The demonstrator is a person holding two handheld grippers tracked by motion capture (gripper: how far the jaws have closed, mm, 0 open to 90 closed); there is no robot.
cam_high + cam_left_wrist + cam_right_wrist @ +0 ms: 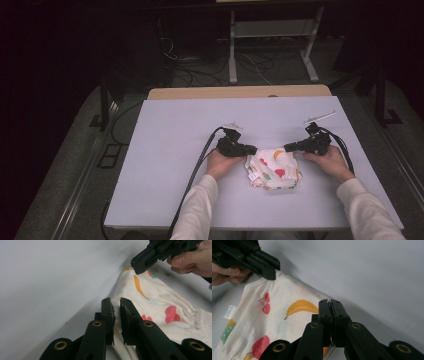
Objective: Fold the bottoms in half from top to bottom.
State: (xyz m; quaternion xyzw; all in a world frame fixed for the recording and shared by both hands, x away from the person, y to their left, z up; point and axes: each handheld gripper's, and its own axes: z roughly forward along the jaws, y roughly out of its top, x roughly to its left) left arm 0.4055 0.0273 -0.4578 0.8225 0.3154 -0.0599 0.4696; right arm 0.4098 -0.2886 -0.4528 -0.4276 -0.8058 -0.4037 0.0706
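left gripper (250, 149): jaws clamp fruit-print garment (274, 168) far-left corner | right gripper (289, 147): clamps probably its far-right corner | grey table (165, 150)

No legible text anywhere: the small white tag (230, 311) on the fruit-print cloth (277, 322) carries marks too tiny to read.

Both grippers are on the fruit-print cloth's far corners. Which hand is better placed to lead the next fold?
Neither clearly: left gripper and right gripper each pinch a far corner of the cloth, so probably both together.
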